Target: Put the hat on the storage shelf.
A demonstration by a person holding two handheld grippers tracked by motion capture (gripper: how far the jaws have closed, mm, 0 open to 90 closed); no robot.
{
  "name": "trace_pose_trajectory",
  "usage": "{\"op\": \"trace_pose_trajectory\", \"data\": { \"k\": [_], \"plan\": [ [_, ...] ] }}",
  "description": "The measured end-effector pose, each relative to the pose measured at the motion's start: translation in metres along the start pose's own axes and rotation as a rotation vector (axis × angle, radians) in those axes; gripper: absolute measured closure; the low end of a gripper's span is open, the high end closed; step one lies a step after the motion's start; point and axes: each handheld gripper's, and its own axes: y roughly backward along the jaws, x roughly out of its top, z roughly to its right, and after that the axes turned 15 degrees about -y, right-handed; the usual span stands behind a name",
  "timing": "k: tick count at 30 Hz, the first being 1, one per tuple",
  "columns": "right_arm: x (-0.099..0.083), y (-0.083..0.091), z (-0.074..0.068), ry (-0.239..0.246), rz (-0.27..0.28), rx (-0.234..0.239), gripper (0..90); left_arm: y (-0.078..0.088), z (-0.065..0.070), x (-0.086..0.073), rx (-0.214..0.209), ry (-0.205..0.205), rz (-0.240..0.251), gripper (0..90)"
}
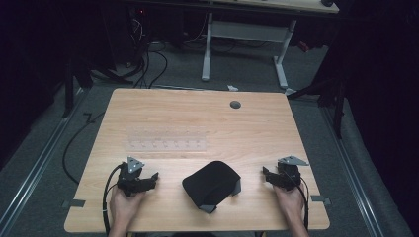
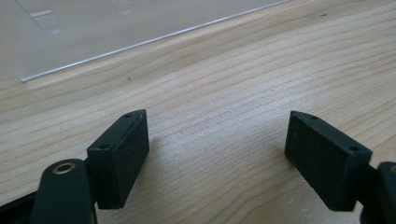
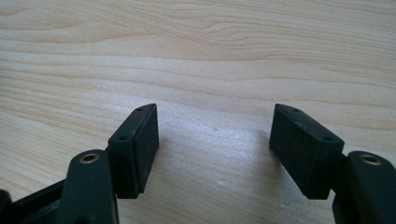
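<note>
Risk notes, left to right. Left gripper (image 1: 154, 176) rests low on the tabletop (image 1: 257, 128), jaws spread wide with only bare wood between them. A clear plastic sheet (image 1: 167, 138) lies ahead of these jaws, well apart; its near edge shows in the left gripper view (image 2: 140, 44). Being transparent and flat, it is easy to misjudge: jaws driven forward may skid over it or push it along instead of catching it.

Black fabric pouch (image 1: 211, 185) lies between the two grippers, off to the inner side of each, touching neither. It looks soft and slumped, so a one-sided pinch would likely bunch or drag it across the wood.

Right gripper (image 1: 264, 173) also sits low, jaws released, nothing between them (image 3: 215, 135). Jaw tips are close to the wood; closing in at this height risks scraping the surface.
</note>
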Motion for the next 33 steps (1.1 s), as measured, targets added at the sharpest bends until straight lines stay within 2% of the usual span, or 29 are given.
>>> {"op": "trace_pose_trajectory", "data": {
  "k": [8,17,20,27,33],
  "plan": [
    [-0.005,0.005,-0.001,0.003,0.013,0.012,40.5,0.0,0.0,0.0,0.002,-0.002,0.0,22.2],
    [-0.008,0.012,-0.004,-0.001,0.055,0.086,46.6,0.0,0.0,0.0,0.003,-0.003,-0.001,22.3],
    [-0.008,0.016,-0.006,-0.017,0.049,0.127,47.0,0.0,0.0,0.0,0.003,-0.002,0.0,22.3],
    [-0.01,0.028,-0.012,-0.022,0.058,0.204,48.5,0.0,0.0,0.0,0.003,-0.003,0.0,22.3],
    [-0.011,0.032,-0.015,-0.019,0.061,0.223,49.8,0.0,0.0,0.0,0.003,-0.003,-0.001,22.3]
  ]
}}
